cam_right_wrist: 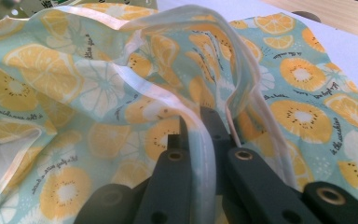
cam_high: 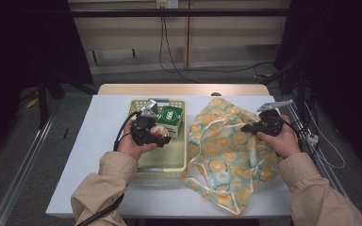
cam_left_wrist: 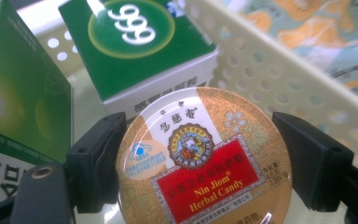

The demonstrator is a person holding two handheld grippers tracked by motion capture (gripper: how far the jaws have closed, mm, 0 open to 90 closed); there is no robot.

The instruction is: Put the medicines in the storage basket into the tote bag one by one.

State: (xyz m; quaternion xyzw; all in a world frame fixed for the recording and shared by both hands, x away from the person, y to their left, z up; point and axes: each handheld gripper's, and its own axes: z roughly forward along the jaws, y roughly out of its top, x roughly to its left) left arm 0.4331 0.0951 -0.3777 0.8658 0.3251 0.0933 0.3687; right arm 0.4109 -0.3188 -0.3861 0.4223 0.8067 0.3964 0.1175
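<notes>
Tongs at work: left tongs (cam_left_wrist: 200, 158) clamp a round gold-and-red herbal candy tin (cam_left_wrist: 204, 158) above the pale perforated basket (cam_high: 175, 157) left of centre on the worktop (cam_high: 99, 141), green boxes (cam_high: 169, 117) inside; its label reads clearly in the left gripper view. Right tongs (cam_right_wrist: 198, 135) pinch the citrus-print bag's white trim (cam_right_wrist: 200, 154).

Two forearms in tan sleeves reach in from the near edge. The left gripper (cam_high: 162, 136), held left of centre, has its jaws spread wide around a load; the right gripper (cam_high: 246, 127), farther right, is pinched tight.
</notes>
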